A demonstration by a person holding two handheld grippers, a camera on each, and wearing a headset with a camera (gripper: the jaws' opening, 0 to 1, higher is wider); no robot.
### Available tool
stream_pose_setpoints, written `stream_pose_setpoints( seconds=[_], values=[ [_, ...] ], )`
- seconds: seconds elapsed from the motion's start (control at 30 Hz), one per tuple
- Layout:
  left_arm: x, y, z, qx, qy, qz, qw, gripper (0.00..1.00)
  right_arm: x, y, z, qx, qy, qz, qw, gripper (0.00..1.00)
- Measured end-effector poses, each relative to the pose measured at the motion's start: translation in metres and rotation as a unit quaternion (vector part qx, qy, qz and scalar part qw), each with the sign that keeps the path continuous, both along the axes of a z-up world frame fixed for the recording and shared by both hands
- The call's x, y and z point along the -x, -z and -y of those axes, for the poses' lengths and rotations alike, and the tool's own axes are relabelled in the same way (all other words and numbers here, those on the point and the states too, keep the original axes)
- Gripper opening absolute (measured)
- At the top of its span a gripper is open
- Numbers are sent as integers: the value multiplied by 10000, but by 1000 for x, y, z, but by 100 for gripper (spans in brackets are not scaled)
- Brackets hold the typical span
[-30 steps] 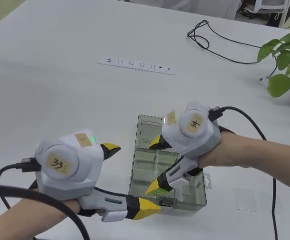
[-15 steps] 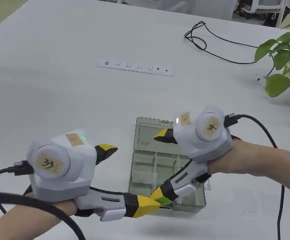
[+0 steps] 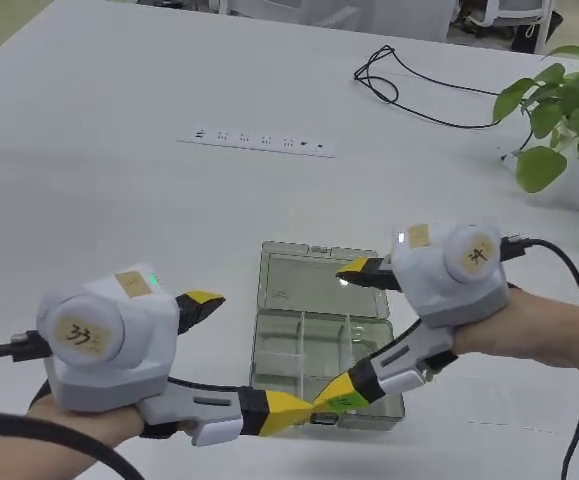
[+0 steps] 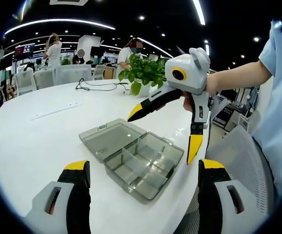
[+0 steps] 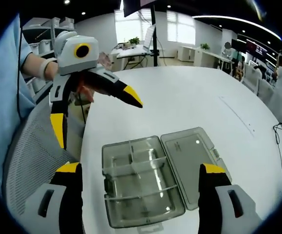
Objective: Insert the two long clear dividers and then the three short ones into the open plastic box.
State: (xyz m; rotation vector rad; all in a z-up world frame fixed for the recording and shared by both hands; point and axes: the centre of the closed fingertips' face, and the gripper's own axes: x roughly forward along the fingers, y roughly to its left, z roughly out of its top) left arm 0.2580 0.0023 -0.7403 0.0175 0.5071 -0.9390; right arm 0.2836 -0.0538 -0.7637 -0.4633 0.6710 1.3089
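The open clear plastic box [image 3: 269,372] lies near the table's front edge, its lid [image 3: 314,283] folded back flat behind it. Clear dividers [image 3: 303,333] stand inside the tray and split it into compartments. My left gripper [image 3: 264,352] is open and empty at the box's front left, its lower jaw by the front wall. My right gripper [image 3: 330,336] is open and empty, with its jaws spread over the box's right part. The left gripper view has the box [image 4: 140,163] ahead of my left gripper [image 4: 143,165]. The right gripper view looks down on the box [image 5: 112,214], the dividers [image 5: 136,168] and my right gripper [image 5: 140,168].
A white power strip [image 3: 259,142] lies farther back on the white table [image 3: 89,150]. A black cable [image 3: 409,85] loops at the back right beside a potted plant [image 3: 569,110]. People stand in the room behind [image 4: 53,48]. A mesh chair [image 5: 38,161] is close to the table edge.
My right gripper has drawn back to the right, so its body is now clear of the box. The left gripper has eased slightly left. The head camera has shifted.
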Motion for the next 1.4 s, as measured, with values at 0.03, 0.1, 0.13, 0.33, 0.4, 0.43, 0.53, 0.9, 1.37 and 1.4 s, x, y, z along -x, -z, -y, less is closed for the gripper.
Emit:
stream_pose_setpoints(
  seconds=[0.03, 0.1, 0.13, 0.33, 0.4, 0.43, 0.53, 0.9, 1.37, 1.4],
  values=[
    [0, 0, 0, 5, 1, -4, 10000, 94, -1, 0, 5, -10, 55, 2, 10000, 100],
    [-1, 0, 1, 7, 11, -3, 10000, 94, -2, 1, 18, 22, 185, -20, 9998, 100],
    [-2, 0, 2, 2, 17, -1, 10000, 94, -2, 1, 24, 20, 248, -13, 9997, 100],
    [-4, -1, 4, 4, 66, 16, 10000, 94, 0, 2, 55, 57, 556, -61, 9984, 99],
    [-5, -1, 4, 0, 77, 14, 10000, 94, 3, 4, 65, 111, 612, -55, 9980, 99],
    [-5, -1, 4, 2, 86, 17, 10000, 94, 4, 4, 69, 119, 641, -71, 9978, 99],
    [-5, -1, 4, -6, 100, 13, 9999, 94, 7, 6, 83, 145, 752, -105, 9970, 98],
    [-10, -1, 5, -3, 79, 18, 10000, 94, 15, 19, 131, 485, 979, -167, 9939, 96],
    [-7, 1, 7, -33, 42, -26, 10000, 94, 22, 35, 166, 1079, 679, -200, 9916, 86],
    [-7, 1, 6, -33, 36, -26, 10000, 94, 22, 36, 166, 1104, 668, -213, 9914, 85]
  ],
)
